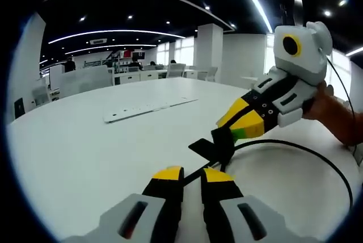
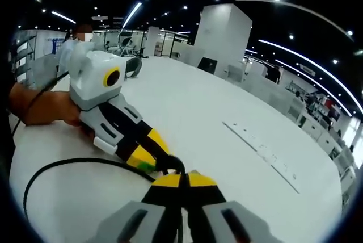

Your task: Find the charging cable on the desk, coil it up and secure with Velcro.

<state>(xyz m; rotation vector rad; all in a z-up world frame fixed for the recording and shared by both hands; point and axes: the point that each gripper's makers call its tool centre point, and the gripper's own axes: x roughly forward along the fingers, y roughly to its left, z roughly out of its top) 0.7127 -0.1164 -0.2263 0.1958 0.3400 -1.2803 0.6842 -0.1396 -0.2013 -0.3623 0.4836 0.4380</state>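
1. We see a wide white desk (image 1: pixel 74 158) running under both views, in an open office with white columns and strip lights; far desks and chairs are too small to make out
2. In the left gripper view we see a long white power strip (image 1: pixel 148 108) lying flat, well apart from the grippers; in the right gripper view it sits to the right, its far end cut off by the rim
3. We see the right gripper (image 1: pixel 225 138) enter the left gripper view from the right, held by a hand (image 1: pixel 334 112), its yellow-tipped jaws together on a flat black tab of the charging cable (image 1: pixel 306 151); we cannot tell whether that tab is the Velcro
4. The left gripper (image 1: pixel 193 176) rises from the bottom of its own view, jaws a little apart, with the cable running between the tips; we cannot tell whether they grip it
5. In the right gripper view, that view's own yellow tips meet on the dark cable end, the left gripper comes in from the left, and the black cable loops left across the desk
6. We can read no writing or labels
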